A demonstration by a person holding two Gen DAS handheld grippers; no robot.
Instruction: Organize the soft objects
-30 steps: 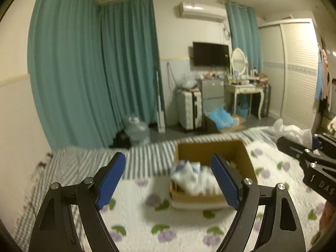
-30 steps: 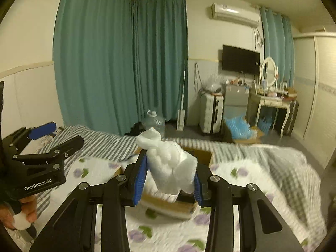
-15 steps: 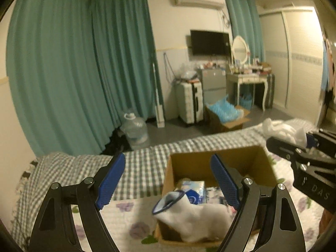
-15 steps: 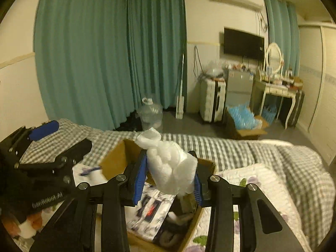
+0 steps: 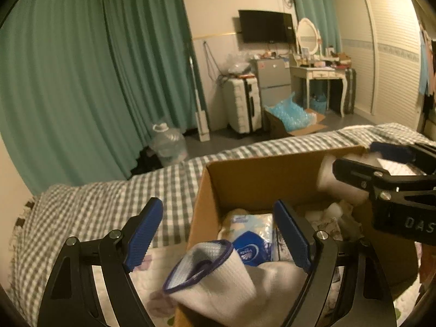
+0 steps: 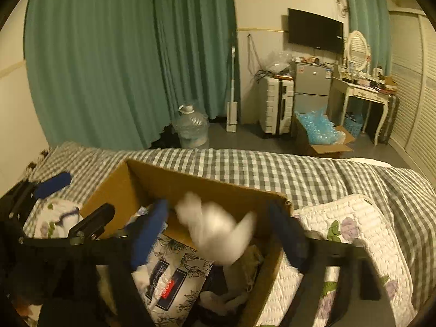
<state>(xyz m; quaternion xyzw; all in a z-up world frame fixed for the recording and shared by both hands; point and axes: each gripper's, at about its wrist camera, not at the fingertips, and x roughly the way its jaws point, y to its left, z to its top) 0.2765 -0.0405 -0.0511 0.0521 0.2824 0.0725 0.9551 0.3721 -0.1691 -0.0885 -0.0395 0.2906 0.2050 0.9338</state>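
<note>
Sock (image 5: pixel 226 283) is lying draped over the cardboard box's (image 5: pixel 245 179) near rim beneath the spread-apart left gripper (image 5: pixel 218 234), while farther in, the right gripper (image 6: pixel 218 234), also parted, is letting white stuffing (image 6: pixel 215 234) drop inside for storage.

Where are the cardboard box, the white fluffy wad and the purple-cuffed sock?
cardboard box (image 5: pixel 261 179), left wrist view, inner back wall.
white fluffy wad (image 6: pixel 218 231), right wrist view, middle of the blurred clump.
purple-cuffed sock (image 5: pixel 218 280), left wrist view, ribbed part below the cuff.
</note>
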